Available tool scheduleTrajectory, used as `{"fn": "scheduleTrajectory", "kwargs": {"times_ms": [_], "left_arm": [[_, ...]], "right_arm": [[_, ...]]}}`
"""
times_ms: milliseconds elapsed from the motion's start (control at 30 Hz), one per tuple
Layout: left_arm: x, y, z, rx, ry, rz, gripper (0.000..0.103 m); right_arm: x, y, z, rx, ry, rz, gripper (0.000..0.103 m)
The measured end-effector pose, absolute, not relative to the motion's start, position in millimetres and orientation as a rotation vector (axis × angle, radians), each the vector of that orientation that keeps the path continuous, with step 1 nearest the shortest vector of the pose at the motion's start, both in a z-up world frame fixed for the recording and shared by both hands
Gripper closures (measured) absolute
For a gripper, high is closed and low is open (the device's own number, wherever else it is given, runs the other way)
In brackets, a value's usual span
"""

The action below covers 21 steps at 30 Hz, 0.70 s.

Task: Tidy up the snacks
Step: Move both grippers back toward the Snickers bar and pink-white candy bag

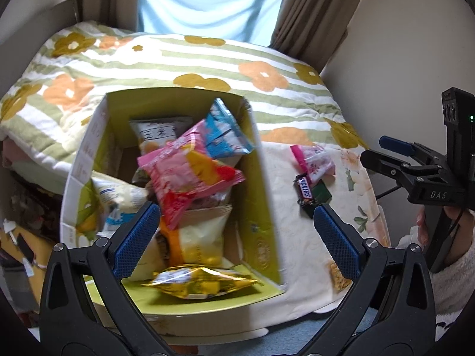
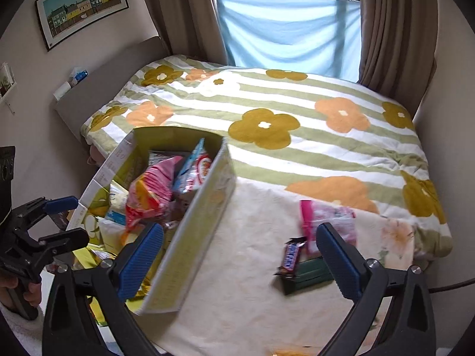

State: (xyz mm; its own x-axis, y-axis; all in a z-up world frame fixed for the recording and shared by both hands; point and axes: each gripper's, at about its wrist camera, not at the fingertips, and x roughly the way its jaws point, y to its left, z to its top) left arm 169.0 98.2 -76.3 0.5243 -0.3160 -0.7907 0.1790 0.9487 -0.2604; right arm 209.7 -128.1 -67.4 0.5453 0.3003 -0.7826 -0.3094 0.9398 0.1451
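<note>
Snacks box [image 1: 261, 207] sat under your left gripper [image 1: 237, 231] | only right view showed framed picture [image 2: 81, 6] | both tongs, right gripper [image 2: 240, 255] included, spread wide, empty.

In front of you a box [image 1: 261, 195] sits on the near part of the bed [image 2: 326, 148], packed with snack bags [image 1: 184, 172] piled on one another. To its right, on the cloth [image 2: 243, 267] spread over the bed, lie three loose snacks close together: a sweet bag [image 2: 329, 222] farthest from you, a chocolate bar [image 2: 291, 256] before it, and a flat packet [image 2: 311, 273] partly under the bar. Behind the bed hang curtains [image 2: 392, 29] at the window.
</note>
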Motion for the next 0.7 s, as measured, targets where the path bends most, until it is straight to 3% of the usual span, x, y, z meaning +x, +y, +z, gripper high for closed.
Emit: {"fn": "scheduleTrajectory", "kwargs": {"times_ms": [400,700], "left_arm": [[197,-30,-75,-0.120,0.980,-0.310,0.000],[224,-110,-139,-0.133,1.077,-0.280,0.000]], "right_arm": [[243,-228,-80,-0.091,0.927,0.366,0.001],[283,-271,-134,-0.104,0.961,0.488,0.001]]}}
